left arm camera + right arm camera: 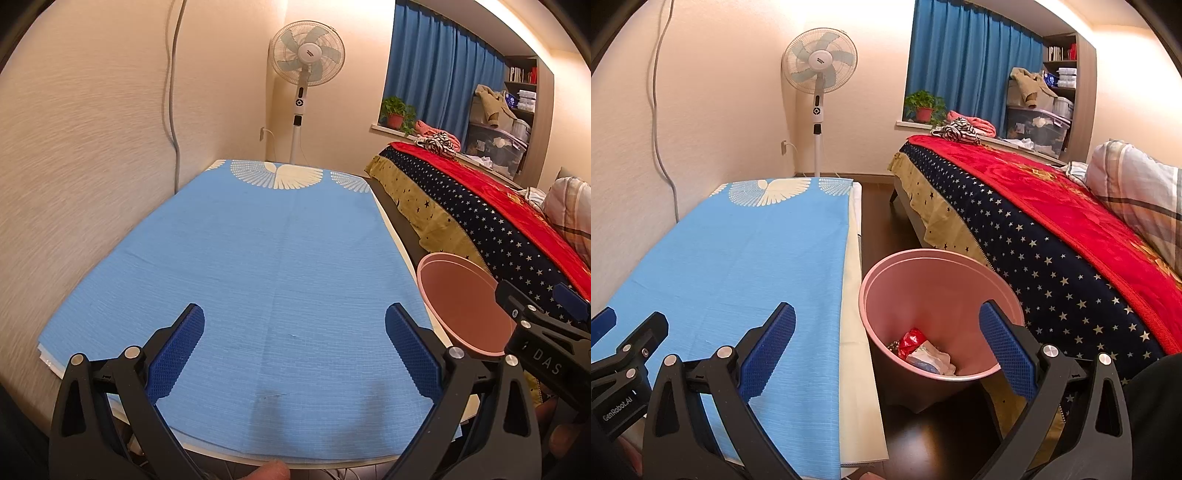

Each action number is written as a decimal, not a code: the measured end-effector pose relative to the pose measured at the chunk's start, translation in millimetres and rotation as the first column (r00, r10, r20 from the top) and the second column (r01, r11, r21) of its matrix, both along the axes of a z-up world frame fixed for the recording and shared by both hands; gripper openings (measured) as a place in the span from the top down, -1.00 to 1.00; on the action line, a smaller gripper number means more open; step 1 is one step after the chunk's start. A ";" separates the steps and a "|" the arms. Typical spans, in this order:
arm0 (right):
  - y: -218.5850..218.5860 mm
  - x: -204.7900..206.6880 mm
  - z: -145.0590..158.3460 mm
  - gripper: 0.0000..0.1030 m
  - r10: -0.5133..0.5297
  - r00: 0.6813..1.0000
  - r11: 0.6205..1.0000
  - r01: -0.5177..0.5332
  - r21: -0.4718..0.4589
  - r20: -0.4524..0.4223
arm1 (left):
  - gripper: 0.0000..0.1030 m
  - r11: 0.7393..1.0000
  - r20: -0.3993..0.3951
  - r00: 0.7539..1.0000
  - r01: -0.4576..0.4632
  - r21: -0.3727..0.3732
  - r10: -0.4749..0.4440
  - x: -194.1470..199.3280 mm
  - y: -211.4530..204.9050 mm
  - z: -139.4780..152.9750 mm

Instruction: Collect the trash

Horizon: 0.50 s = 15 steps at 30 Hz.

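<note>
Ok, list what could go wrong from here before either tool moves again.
1. The right tool hangs open with one finger over the pink bin; a sideways move could knock the bin, which stands on the floor in the narrow gap between table and bed.
2. The wrappers lie deep in the bin; tipping it would spill them.
3. The blue cloth could snag on the open left tool and slide.

Warm-lit bedroom, cream walls

A worktop [731,251] under a blue cloth [258,277] runs toward 12 o'clock, where a pedestal fan [820,74] stands; blue curtains [967,59] and a potted plant [923,105] sit at 1 o'clock, a bed [1052,236] with red blanket at 3 o'clock, above dark floor [875,221].
</note>
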State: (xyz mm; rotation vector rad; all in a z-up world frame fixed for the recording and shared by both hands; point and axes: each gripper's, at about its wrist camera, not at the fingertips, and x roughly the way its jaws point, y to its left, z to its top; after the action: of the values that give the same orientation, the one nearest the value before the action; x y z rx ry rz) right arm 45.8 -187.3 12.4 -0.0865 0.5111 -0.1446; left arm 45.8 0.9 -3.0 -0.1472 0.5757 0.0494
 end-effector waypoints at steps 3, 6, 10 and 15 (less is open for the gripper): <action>-0.4 -0.2 -0.1 -0.90 -0.002 1.000 1.000 0.002 0.000 0.000 | -0.85 1.000 0.000 1.000 0.000 0.000 0.000 -0.3 -0.3 0.2; -0.2 -0.7 -0.3 -0.90 -0.001 1.000 1.000 0.001 0.000 0.000 | -0.85 1.000 0.001 1.000 -0.001 0.001 0.001 0.0 0.3 0.5; 0.1 -0.4 -0.1 -0.90 0.000 1.000 1.000 0.000 -0.001 0.000 | -0.85 1.000 0.001 1.000 -0.001 0.000 0.001 -0.2 0.3 0.4; -1.3 -1.1 -0.5 -0.90 -0.001 1.000 1.000 0.001 -0.002 -0.005 | -0.85 1.000 0.000 1.000 -0.001 -0.001 0.001 -0.3 0.1 0.2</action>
State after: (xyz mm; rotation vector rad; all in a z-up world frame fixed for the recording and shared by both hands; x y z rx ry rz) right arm 44.8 -188.7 11.9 -0.0880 0.5161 -0.1461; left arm 45.5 1.0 -2.8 -0.1484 0.5758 0.0502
